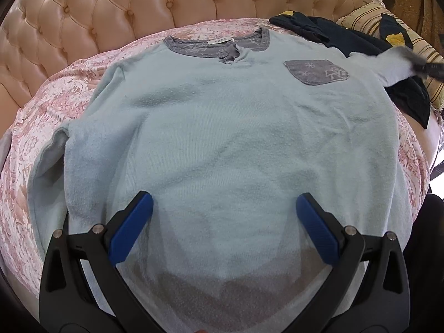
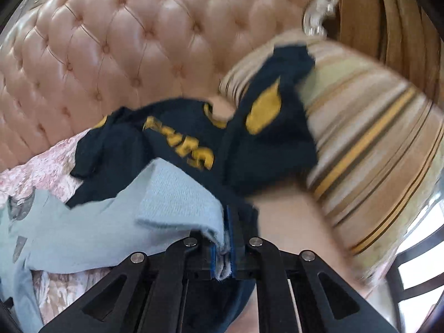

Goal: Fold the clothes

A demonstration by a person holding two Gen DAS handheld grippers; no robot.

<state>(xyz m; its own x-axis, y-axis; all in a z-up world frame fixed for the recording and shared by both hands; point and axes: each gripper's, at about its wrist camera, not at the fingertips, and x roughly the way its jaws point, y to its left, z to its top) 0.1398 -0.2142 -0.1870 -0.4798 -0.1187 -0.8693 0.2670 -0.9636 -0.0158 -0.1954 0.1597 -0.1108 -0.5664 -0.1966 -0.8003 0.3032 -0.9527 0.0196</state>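
A light blue sweater (image 1: 222,127) with a grey collar and grey chest pocket (image 1: 316,72) lies flat, front up, on the pink floral bedspread (image 1: 55,105). My left gripper (image 1: 224,208) hovers open over the sweater's lower body, blue pads wide apart, nothing between them. Its left sleeve is folded along the body. In the right wrist view my right gripper (image 2: 224,238) is shut on the cuff of the sweater's right sleeve (image 2: 172,205), lifted above a navy garment. The same gripper (image 1: 427,66) shows blurred at the left wrist view's right edge, holding the sleeve.
A navy garment with yellow lettering (image 2: 194,149) lies crumpled at the bed's right, partly on a striped cushion (image 2: 366,144). A tufted pink headboard (image 1: 133,8) runs along the back. A dark window frame (image 2: 416,274) is at lower right.
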